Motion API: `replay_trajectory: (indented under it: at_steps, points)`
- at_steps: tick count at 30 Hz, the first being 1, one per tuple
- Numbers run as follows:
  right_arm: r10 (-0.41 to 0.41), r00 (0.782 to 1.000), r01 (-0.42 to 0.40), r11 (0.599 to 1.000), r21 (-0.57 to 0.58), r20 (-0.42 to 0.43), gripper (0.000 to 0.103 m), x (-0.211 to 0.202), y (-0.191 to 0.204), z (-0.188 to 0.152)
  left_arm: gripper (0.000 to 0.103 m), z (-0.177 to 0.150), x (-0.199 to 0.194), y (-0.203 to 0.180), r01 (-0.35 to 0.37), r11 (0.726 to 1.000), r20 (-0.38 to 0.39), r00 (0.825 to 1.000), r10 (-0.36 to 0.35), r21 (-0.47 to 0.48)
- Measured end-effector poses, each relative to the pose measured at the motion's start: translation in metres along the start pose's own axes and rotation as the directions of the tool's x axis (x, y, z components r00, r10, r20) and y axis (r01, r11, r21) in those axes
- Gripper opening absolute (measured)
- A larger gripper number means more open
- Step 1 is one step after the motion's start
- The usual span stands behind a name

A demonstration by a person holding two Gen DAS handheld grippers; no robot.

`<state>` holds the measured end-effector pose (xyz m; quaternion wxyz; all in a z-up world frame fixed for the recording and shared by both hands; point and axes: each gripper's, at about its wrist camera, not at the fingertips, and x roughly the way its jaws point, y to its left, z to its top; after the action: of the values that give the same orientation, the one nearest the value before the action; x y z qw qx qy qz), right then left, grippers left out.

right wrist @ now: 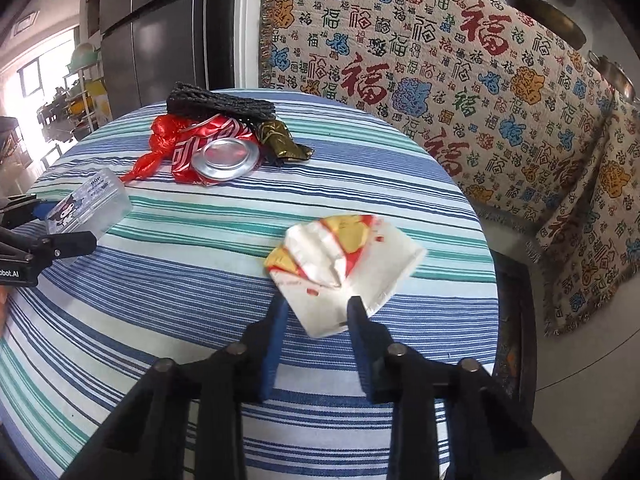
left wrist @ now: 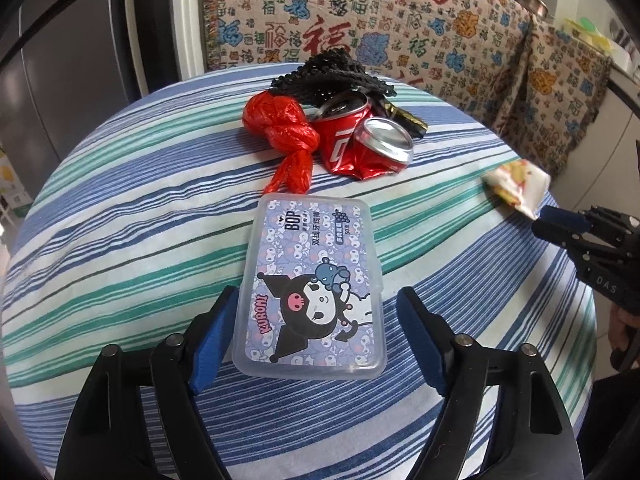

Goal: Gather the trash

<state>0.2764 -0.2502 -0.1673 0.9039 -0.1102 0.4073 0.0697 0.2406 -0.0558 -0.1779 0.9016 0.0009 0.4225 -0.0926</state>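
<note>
Right wrist view: the crumpled wrapper (right wrist: 344, 258) is pinched at its near edge by the right gripper (right wrist: 316, 304), just off the striped tablecloth (right wrist: 160, 280). Grip should probably be kept tight while lifted clear.

Striped woven tablecloth (left wrist: 120, 240), matt. Crushed metal can (left wrist: 360, 140), glossy red with bare shiny aluminium end. Crinkled, shiny red plastic bag (left wrist: 286, 128). Frosted, smooth plastic case (left wrist: 316, 280). Creased paper wrapper (right wrist: 348, 260). Black foam netting (right wrist: 216, 104), rough.

Both grippers (left wrist: 316, 312) (right wrist: 316, 312) have black linkage arms, silver pivot pins and blue-padded jaws (white lettering on the housings).
</note>
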Motion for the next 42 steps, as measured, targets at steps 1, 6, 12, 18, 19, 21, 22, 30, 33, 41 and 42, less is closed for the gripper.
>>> replay_trajectory:
  at_steps: [1,6,12,18,19,21,22,30,33,41,42]
  points:
    - [0.016,1.0,-0.016,1.0,0.023,-0.001,0.008,-0.002,-0.001,0.001,0.063,0.0,0.0,0.0,-0.017,1.0,0.004,1.0,0.017,0.01]
    - [0.113,0.993,-0.116,0.984,0.138,0.025,0.02,-0.016,-0.013,0.002,0.064,-0.001,-0.001,0.002,-0.021,1.0,0.006,1.0,0.021,0.01]
    - [0.027,0.999,-0.028,0.999,0.028,0.027,0.057,-0.02,-0.003,-0.003,0.071,-0.002,0.0,-0.001,-0.029,0.999,0.006,1.0,0.028,0.025]
    - [-0.066,0.997,0.066,0.998,-0.006,0.032,0.056,-0.017,-0.002,-0.003,0.075,0.0,0.002,-0.001,-0.031,0.999,0.006,1.0,0.03,0.034]
    - [-0.068,0.996,0.067,0.997,0.024,0.048,0.056,-0.021,-0.009,-0.001,0.076,0.0,0.002,0.0,-0.029,0.999,0.006,1.0,0.029,0.033]
    - [-0.054,0.995,0.045,0.993,0.109,0.081,0.056,-0.034,-0.029,0.001,0.076,0.001,0.003,0.002,-0.024,0.999,0.006,1.0,0.024,0.028]
    - [-0.059,0.994,0.044,0.987,0.153,0.092,0.056,-0.039,-0.04,0.0,0.076,0.002,0.003,0.003,-0.024,0.999,0.006,1.0,0.024,0.026]
    - [0.056,0.998,-0.062,0.902,0.427,0.026,0.056,-0.029,-0.088,-0.024,0.077,0.003,0.004,0.004,-0.026,1.0,0.013,1.0,0.026,0.0]
    - [0.113,0.993,-0.116,0.871,0.477,0.035,0.056,-0.017,-0.084,-0.028,0.077,0.004,0.005,0.0,-0.017,1.0,0.015,1.0,0.018,-0.002]
    - [0.102,0.993,-0.116,0.803,0.585,0.056,0.006,0.008,-0.083,-0.025,0.062,0.004,0.002,-0.001,-0.015,1.0,0.025,1.0,0.015,0.006]
    - [0.078,0.995,-0.096,0.825,0.557,0.056,0.006,0.002,-0.079,-0.022,0.062,0.004,0.001,0.001,-0.007,1.0,0.03,1.0,0.007,-0.001]
